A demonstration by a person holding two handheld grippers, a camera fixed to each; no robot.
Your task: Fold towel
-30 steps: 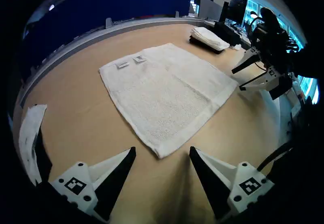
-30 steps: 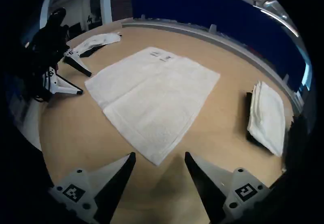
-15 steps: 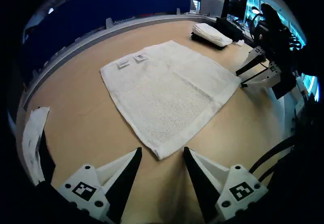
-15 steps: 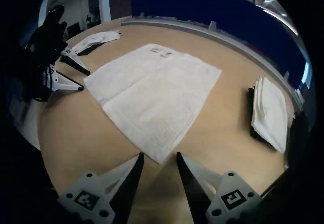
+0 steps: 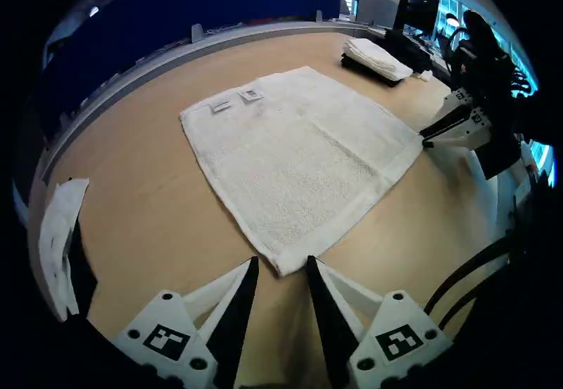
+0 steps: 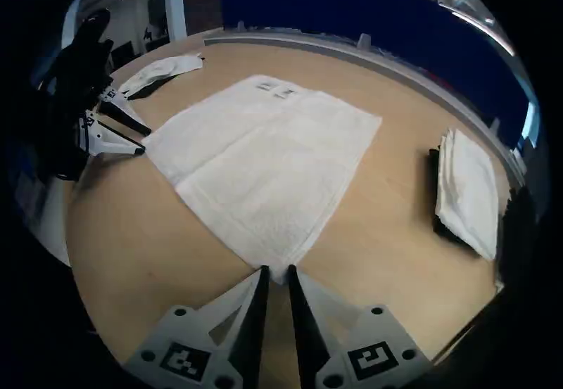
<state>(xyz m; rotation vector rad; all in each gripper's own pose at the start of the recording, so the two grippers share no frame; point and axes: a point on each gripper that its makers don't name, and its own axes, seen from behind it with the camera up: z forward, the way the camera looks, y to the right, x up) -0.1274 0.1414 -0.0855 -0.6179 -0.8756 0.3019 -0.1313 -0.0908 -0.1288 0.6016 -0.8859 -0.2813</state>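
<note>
The towel (image 5: 302, 150) is judged soft and limp — one corner is pinched in the right claw (image 6: 276, 271), another straddled by the spread left claw (image 5: 281, 262).

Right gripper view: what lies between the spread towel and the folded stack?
The stretch is bare table between the spread towel and the folded stack, as the right gripper view shows.
</note>
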